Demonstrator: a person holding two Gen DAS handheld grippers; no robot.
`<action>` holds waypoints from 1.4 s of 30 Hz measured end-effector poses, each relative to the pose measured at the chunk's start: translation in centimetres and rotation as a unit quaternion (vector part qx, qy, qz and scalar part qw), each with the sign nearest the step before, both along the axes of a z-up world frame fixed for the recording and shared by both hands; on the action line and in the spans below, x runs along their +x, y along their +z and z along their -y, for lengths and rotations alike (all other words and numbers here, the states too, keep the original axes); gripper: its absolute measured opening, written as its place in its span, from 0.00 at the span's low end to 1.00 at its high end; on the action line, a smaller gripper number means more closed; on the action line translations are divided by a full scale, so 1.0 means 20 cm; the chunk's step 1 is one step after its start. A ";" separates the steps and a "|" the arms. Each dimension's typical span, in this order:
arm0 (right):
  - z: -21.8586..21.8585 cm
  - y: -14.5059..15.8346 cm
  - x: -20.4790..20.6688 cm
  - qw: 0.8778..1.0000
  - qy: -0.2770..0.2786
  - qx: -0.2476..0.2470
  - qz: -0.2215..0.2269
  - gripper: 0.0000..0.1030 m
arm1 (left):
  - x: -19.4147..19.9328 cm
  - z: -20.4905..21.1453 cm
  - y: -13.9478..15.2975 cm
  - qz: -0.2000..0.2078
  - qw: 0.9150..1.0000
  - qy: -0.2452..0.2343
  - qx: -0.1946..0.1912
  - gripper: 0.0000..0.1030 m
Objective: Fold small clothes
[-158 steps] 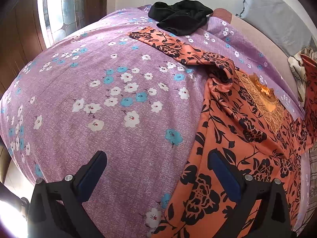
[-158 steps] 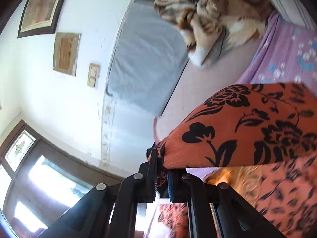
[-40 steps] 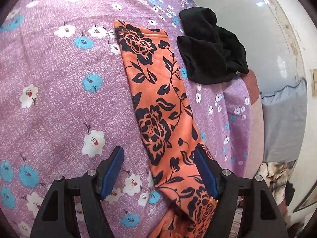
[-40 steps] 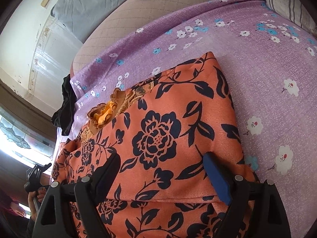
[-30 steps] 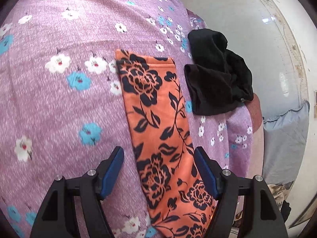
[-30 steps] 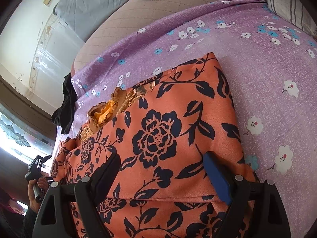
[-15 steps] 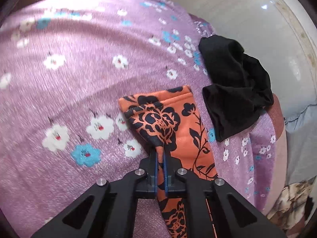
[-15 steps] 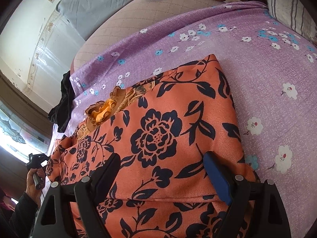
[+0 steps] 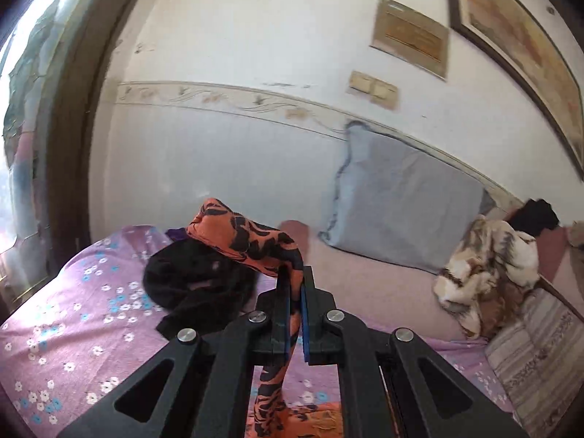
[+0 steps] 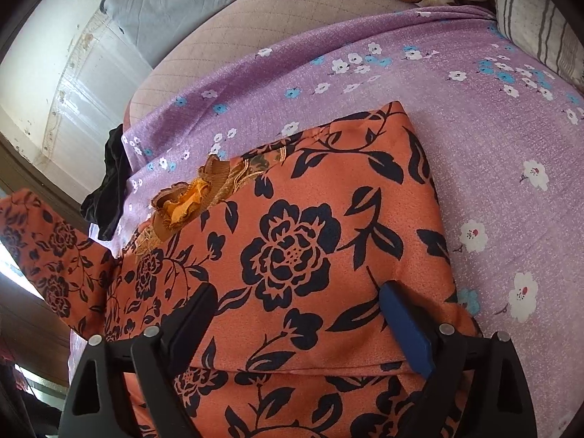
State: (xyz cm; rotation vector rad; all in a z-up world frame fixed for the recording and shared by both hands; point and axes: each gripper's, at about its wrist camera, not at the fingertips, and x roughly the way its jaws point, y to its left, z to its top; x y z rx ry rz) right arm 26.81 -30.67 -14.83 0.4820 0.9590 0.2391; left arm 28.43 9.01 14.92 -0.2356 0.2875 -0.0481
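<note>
Your left gripper (image 9: 296, 284) has its jaws clamped on the sleeve (image 9: 248, 241) of the orange floral garment (image 10: 310, 248), lifted clear of the bed (image 10: 492, 153) with its free end flopping toward 10 o'clock above the black garment (image 9: 197, 284). Your right gripper (image 10: 303, 314) hangs over the folded body of the orange floral garment, jaws wide apart and still opening, pads straddling the cloth at 6 o'clock without pinching it.

No readable text, labels or numbers from my grippers' views. Wall plaque (image 9: 410, 38) and framed picture (image 9: 522, 47) too blurred to make out lettering.
</note>
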 end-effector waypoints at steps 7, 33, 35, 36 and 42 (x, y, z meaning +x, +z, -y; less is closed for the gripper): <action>0.15 0.11 -0.14 0.997 -0.046 0.060 0.025 0.89 | -0.03 0.92 -0.29 -0.035 0.990 -0.125 0.063 0.04; 0.21 0.07 -0.06 0.992 -0.055 0.108 -0.043 0.89 | -0.01 0.54 -1.15 -0.262 0.961 -0.054 0.071 0.72; 0.21 0.07 0.01 0.993 -0.063 0.081 -0.050 0.89 | 0.00 0.44 -1.20 -0.273 0.960 -0.038 0.056 0.72; 0.20 0.06 0.05 0.994 -0.065 0.066 -0.056 0.85 | 0.02 0.42 -1.25 -0.284 0.957 -0.030 0.049 0.72; -0.01 0.11 0.18 0.990 0.042 -0.110 -0.083 0.09 | 0.03 0.31 -1.41 -0.322 0.946 0.000 0.042 0.72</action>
